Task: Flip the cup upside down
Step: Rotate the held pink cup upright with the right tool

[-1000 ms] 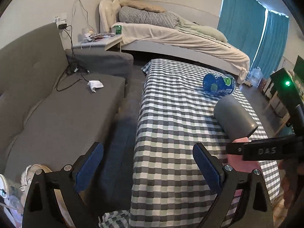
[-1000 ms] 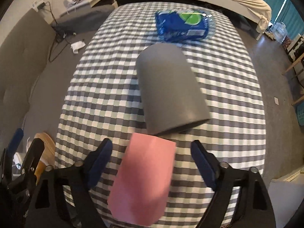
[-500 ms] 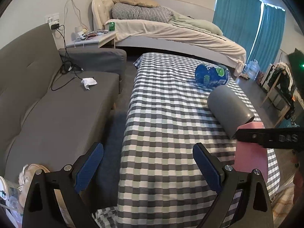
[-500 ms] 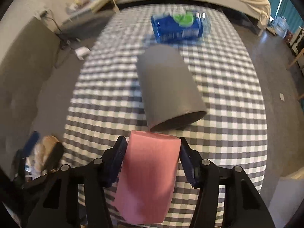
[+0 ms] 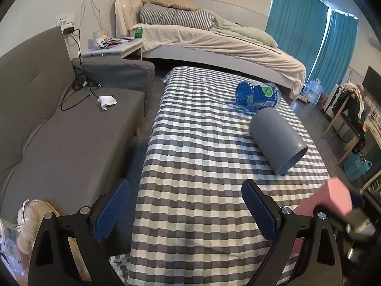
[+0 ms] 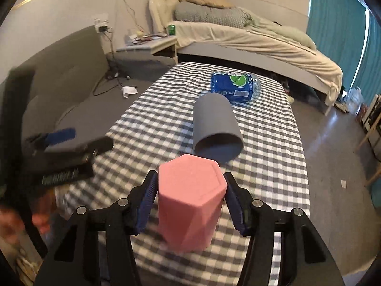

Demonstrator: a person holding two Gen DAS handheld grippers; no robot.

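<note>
My right gripper (image 6: pixel 189 205) is shut on a pink hexagonal cup (image 6: pixel 190 202), which it holds above the near end of the checked table (image 6: pixel 273 166) with its closed flat end turned up. The pink cup also shows at the right edge of the left wrist view (image 5: pixel 331 200). A grey cup (image 6: pixel 216 128) lies on its side just beyond, open mouth toward me; it also shows in the left wrist view (image 5: pixel 276 140). My left gripper (image 5: pixel 188 212) is open and empty over the table's near left edge.
A blue water bottle pack (image 6: pixel 234 87) lies on the table behind the grey cup. A grey sofa (image 5: pixel 59 128) runs along the left. A bed (image 5: pixel 214 40) stands at the back. Chairs and a basket (image 5: pixel 356 168) are at the right.
My right gripper closed on the pink cup, lifted it and turned it so the flat end faces up. My left gripper drew back and left, staying open.
</note>
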